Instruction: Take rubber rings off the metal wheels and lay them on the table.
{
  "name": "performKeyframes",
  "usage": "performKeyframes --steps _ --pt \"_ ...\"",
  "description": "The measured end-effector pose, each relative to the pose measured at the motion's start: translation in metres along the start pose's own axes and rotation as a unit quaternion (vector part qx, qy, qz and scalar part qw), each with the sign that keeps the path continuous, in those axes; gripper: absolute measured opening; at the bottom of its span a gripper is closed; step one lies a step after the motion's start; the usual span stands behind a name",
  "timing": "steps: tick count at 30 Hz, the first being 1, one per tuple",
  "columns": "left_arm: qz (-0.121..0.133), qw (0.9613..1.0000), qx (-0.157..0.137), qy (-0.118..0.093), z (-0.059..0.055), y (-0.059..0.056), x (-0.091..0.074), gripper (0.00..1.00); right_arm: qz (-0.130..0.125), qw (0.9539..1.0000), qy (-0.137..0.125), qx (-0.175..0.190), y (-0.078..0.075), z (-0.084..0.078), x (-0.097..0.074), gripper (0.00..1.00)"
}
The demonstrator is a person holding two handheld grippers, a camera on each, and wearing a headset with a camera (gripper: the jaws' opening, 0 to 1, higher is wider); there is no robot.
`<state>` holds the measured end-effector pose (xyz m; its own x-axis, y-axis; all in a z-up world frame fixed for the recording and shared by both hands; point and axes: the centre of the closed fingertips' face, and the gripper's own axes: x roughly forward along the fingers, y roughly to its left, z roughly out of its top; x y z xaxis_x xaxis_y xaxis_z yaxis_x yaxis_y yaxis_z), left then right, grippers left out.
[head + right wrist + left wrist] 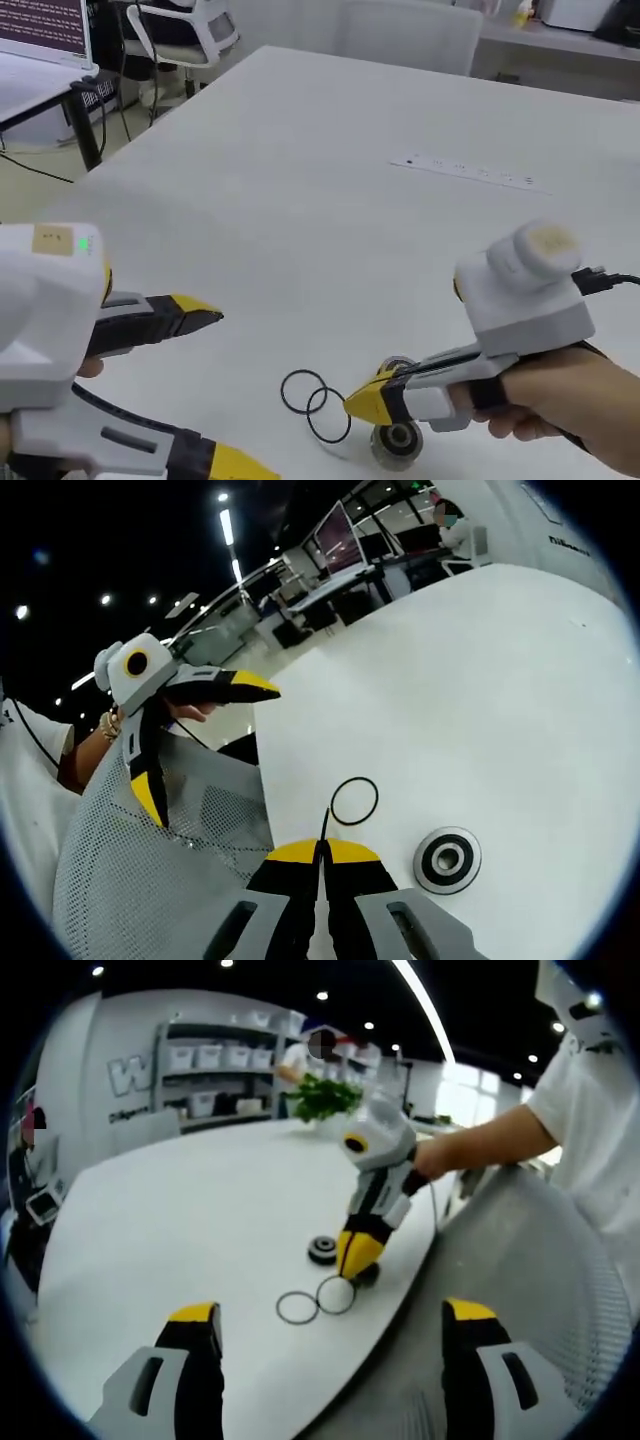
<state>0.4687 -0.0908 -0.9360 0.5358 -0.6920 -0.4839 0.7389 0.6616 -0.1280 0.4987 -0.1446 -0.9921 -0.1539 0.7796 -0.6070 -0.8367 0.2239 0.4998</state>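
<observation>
Ring (328, 415) pinched in the right gripper (322, 850), jaws together, should be lowered flat onto the surface (350, 200) beside the second ring (354, 801) just ahead, clear of the wheel (447, 860), then released; left gripper (240, 395) hovers, jaws apart.

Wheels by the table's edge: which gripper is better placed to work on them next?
Likely the right gripper, shut on a ring, tips beside a wheel. The left gripper hangs open, further from the wheels.

The right hand-held gripper (352, 404) is closed on a thin black rubber ring (330, 440); the left hand-held gripper (245, 393) stands wide open.
</observation>
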Motion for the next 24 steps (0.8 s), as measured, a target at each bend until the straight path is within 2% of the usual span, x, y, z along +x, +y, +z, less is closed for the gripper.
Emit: performKeyframes --steps 16,24 --pt "0.004 1.0000 -0.001 -0.001 0.000 0.001 0.000 0.90 -0.029 0.9992 0.020 0.020 -0.015 -0.011 -0.001 0.00" --pt "0.009 1.0000 0.000 -0.003 0.001 0.003 -0.001 0.89 -0.042 0.9987 0.017 0.023 -0.020 -0.012 -0.002 0.00"
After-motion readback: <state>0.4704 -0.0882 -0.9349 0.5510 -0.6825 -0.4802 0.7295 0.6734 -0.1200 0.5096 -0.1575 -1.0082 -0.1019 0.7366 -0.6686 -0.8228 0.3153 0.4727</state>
